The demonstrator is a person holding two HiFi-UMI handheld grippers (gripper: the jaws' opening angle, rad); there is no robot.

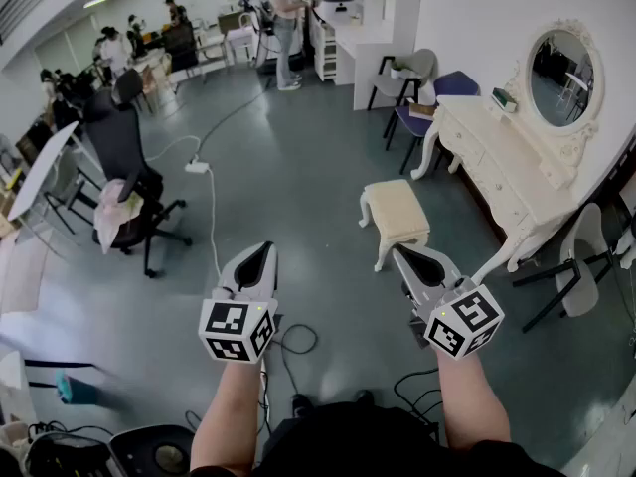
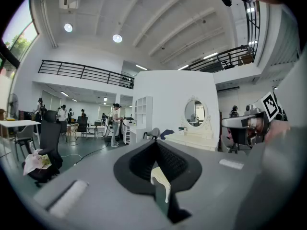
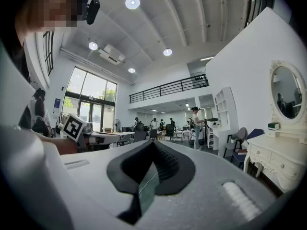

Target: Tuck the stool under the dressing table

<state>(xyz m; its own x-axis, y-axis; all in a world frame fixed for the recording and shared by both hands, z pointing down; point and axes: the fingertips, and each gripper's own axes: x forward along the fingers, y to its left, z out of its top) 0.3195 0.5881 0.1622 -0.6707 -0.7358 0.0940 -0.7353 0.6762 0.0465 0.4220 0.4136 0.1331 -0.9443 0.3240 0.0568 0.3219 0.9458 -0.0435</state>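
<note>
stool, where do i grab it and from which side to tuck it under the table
Probably the long seat edge of the stool facing away from the dressing table, approached from the left in the head view: it stands upright, clear of the table, and the flat padded top offers a rim to pinch.

Grey floor (image 1: 298,187), white walls (image 1: 477,8), black office chair (image 1: 121,145), mezzanine railing (image 2: 81,71), round ceiling lights (image 3: 132,3), tall windows (image 3: 93,92).
</note>
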